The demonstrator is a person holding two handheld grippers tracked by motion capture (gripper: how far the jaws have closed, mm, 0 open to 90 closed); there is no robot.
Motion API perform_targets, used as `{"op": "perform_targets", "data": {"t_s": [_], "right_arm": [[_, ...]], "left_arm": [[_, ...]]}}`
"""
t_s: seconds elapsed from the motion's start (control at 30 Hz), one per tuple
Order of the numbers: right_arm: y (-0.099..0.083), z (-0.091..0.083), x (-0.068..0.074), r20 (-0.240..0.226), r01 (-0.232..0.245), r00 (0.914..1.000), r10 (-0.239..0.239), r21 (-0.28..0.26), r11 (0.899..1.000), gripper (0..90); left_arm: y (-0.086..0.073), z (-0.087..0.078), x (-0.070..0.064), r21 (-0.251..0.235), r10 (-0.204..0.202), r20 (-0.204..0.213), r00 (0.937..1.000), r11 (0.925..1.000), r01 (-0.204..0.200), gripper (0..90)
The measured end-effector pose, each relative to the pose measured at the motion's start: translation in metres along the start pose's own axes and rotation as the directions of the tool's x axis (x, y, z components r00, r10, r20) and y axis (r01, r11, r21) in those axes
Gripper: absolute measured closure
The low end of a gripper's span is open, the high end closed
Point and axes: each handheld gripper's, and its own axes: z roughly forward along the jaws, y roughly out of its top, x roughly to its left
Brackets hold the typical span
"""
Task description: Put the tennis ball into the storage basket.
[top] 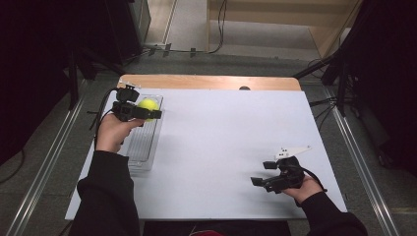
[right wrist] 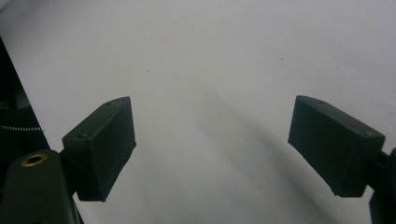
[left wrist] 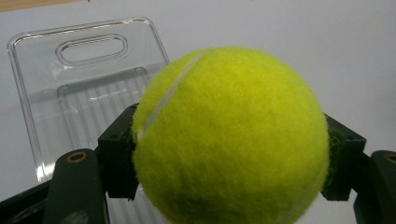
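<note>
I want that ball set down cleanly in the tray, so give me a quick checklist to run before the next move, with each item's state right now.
1. Ball gripped on both sides by the left gripper: ok.
2. Ball over the tray: ok in the high view, near the far end; its height above the tray: cannot tell.
3. Tray free of other things where it shows: ok.
4. Tray flat on the table, handle slot at the far end: ok.
5. Right gripper out of the way: ok, open over bare table at the near right.
6. Grip centred on the ball: cannot tell; the ball hides most of the fingers.
</note>
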Motion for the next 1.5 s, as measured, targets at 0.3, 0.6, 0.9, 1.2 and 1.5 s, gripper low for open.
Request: {"op": "perform_targets", "data": {"t_s": [0.3, 0.6, 0.9, 1.2, 1.5], "right_arm": [[0.0, 0.0, 0.0, 0.0, 0.0, 1.0, 0.0, 0.0, 1.0, 12.8], [0.0, 0.0, 0.0, 0.0, 0.001, 1.0, -0.001, 0.002, 1.0, 12.8], [0.0, 0.0, 0.0, -0.001, 0.001, 1.0, -0.001, 0.0, 1.0, 12.8], [0.0, 0.0, 0.0, 0.0, 0.001, 1.0, -0.001, 0.001, 1.0, 12.8], [0.0, 0.0, 0.0, -0.002, 0.002, 1.0, -0.002, 0.001, 1.0, 12.8]], "left_arm": [[-0.003, -0.002, 0.008, -0.001, -0.022, -0.026, 0.9994, 0.9998, 0.022, 26.1], [-0.006, -0.003, 0.015, -0.018, -0.054, -0.045, 0.9975, 0.9984, 0.053, 26.1], [-0.007, 0.0, 0.017, -0.021, -0.066, -0.055, 0.9964, 0.9977, 0.064, 26.0], [-0.01, 0.007, 0.022, -0.012, -0.085, -0.066, 0.9942, 0.9964, 0.084, 25.8], [-0.014, 0.014, 0.026, 0.009, -0.099, -0.073, 0.9924, 0.995, 0.1, 25.7]]}}
